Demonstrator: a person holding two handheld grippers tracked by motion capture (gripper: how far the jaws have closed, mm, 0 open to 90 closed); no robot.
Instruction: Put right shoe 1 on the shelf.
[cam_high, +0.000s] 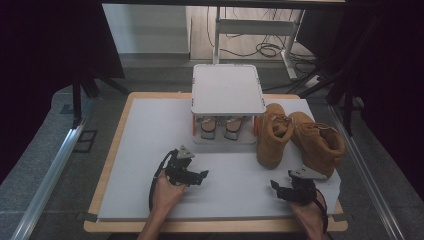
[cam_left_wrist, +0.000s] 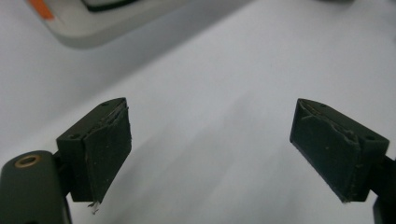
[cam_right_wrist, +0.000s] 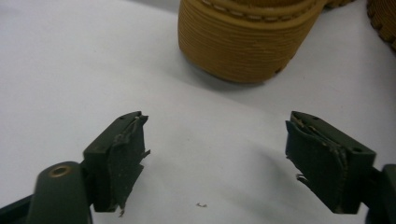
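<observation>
Right tool (cam_right_wrist: 215, 158) agape, empty; tan boot (cam_right_wrist: 247, 37) ahead.

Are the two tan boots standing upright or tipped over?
Upright. Both boots stand on their soles on the grey mat, ankle openings facing up, side by side right of the small rack.

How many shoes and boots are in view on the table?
4. Two tan boots stand side by side right of the rack: left boot, right boot. Two pale shoes, one and another, sit under the rack's shelf, which may hide more.
</observation>
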